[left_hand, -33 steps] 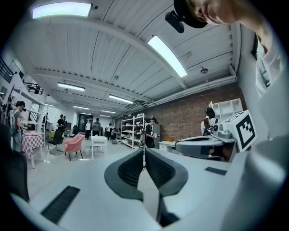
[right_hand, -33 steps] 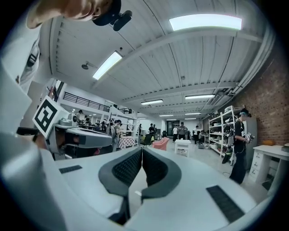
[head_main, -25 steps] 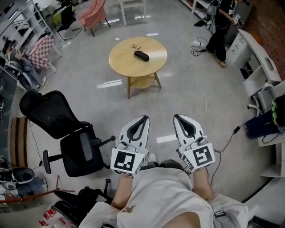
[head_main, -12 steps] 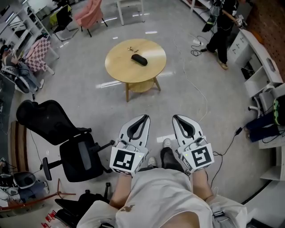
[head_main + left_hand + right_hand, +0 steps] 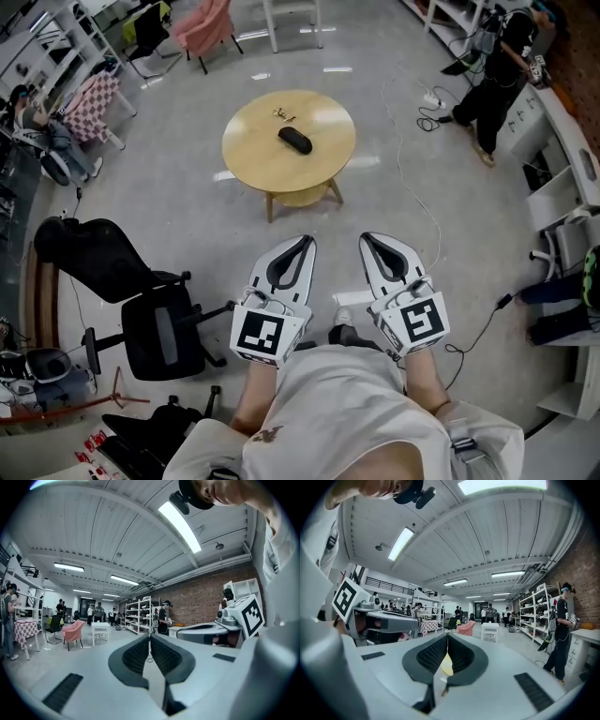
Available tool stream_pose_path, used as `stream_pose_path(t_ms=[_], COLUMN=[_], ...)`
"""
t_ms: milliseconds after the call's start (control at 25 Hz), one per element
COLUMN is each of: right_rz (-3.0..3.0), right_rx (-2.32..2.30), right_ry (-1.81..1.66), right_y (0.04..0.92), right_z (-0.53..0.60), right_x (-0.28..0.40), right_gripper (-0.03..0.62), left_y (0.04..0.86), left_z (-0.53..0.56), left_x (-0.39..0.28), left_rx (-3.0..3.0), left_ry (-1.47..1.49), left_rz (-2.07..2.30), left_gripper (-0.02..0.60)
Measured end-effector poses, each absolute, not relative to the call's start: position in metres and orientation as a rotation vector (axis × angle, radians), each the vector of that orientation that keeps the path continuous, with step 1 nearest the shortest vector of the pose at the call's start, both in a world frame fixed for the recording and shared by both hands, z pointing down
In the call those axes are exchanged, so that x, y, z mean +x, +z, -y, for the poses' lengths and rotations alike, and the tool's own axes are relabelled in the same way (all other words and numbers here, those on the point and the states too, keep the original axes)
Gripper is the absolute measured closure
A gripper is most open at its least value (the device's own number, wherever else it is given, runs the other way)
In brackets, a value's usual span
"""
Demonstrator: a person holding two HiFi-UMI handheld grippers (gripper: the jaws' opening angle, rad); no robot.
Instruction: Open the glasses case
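A black glasses case (image 5: 295, 139) lies shut on a round wooden table (image 5: 253, 159), far ahead of me in the head view. Something small and metallic (image 5: 284, 114) lies just behind it. My left gripper (image 5: 305, 241) and right gripper (image 5: 367, 238) are held side by side at waist height, pointing level toward the table and well short of it. Both are shut with nothing between the jaws. In the left gripper view the left gripper (image 5: 150, 637) has its tips together. The right gripper (image 5: 447, 635) shows only a sliver of the yellow table (image 5: 446, 664) behind its closed tips.
A black office chair (image 5: 141, 300) stands on the floor at my left. A white cable (image 5: 412, 178) runs across the floor right of the table. A person (image 5: 502, 66) stands at the far right by white shelving (image 5: 562, 187). A pink chair (image 5: 208, 23) sits beyond the table.
I have walked forward: the table and case look a little larger and nearer, and the office chair has slid back on my left. Both grippers stay shut, side by side.
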State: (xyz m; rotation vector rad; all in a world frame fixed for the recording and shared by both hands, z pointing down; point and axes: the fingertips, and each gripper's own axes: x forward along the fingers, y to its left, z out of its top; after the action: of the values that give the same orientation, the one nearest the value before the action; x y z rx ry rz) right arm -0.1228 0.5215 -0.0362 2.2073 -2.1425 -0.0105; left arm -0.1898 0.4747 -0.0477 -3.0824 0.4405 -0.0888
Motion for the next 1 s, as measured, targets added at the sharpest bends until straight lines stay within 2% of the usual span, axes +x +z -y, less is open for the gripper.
stream_pose_path(t_ms=[480, 1000], right_rz=[2.191, 2.182], right_rx=[2.174, 2.156], right_ry=[0.028, 0.055], right_y=[-0.031, -0.015], right_z=[-0.487, -0.401], right_x=[-0.041, 0.026], right_gripper=[0.573, 0.573], left_y=[-0.049, -0.027], left_z=[-0.44, -0.35], left_x=[-0.113, -0.046], left_rx=[-3.066, -3.074], left_ry=[-0.086, -0.14], left_rz=[-0.533, -0.564], left_gripper=[0.552, 0.552])
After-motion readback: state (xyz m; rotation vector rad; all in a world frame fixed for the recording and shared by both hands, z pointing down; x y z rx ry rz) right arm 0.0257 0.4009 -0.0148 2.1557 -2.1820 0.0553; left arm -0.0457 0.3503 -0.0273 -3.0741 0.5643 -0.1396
